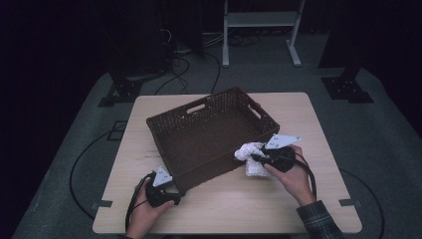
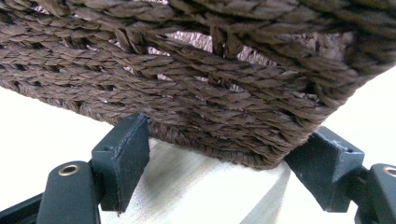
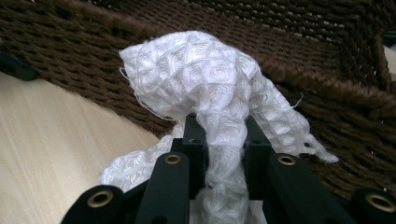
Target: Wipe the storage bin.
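A dark brown wicker basket (image 1: 209, 167) stands askew on the light wooden table (image 1: 234, 209). My left gripper (image 1: 174, 193) is at its near left corner. In the left gripper view the two jaws of the left gripper (image 2: 229, 135) sit against both sides of that basket corner (image 2: 224, 102). My right gripper (image 1: 257, 159) is by the basket's near right wall, shut on a white waffle-weave cloth (image 1: 250, 152). In the right gripper view the cloth (image 3: 196, 70) bunches up out of the right gripper (image 3: 224, 126) and hangs just before the basket rim (image 3: 327, 88).
The basket has cut-out handles (image 1: 196, 107) and nothing shows inside it. Bare tabletop lies to the left, right and front. Beyond the table, cables (image 1: 174, 74) run over the grey floor, and a white frame (image 1: 259, 30) and black stands (image 1: 346, 84) are at the back.
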Motion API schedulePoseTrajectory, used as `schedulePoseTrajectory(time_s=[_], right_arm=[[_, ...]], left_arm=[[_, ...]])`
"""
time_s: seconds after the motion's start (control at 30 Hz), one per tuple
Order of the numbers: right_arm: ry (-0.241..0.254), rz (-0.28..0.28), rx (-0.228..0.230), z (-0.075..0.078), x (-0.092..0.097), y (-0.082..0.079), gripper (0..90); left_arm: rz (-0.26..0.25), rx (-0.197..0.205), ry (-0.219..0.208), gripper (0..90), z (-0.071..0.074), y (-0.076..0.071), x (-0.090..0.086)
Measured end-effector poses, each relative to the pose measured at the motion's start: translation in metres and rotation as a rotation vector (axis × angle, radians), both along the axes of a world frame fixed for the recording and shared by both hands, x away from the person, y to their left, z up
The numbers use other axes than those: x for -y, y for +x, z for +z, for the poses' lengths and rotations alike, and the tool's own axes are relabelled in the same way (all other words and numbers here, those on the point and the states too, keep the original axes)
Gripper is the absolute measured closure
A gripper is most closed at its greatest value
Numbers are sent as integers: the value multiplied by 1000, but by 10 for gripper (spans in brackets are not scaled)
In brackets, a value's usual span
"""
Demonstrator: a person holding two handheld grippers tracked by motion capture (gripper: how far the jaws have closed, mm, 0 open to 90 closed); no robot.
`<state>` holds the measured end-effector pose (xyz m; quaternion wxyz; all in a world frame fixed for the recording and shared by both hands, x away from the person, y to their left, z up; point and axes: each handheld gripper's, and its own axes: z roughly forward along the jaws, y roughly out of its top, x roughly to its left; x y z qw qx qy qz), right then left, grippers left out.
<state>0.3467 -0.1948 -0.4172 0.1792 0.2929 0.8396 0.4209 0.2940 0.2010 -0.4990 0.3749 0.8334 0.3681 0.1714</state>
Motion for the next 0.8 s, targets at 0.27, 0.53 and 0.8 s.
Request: schedulePoseTrajectory(time_s=[0.27,0.53,0.8], right_arm=[[14,22,22,8,-5,-5,758],[-4,27,0,-1,-10,0,759],[-29,39,-35,-15,-17,4,760]], left_arm=[[-1,0,1,233,0,0,0],[-2,-1,1,234,0,0,0],[-5,-1,4,234,0,0,0]])
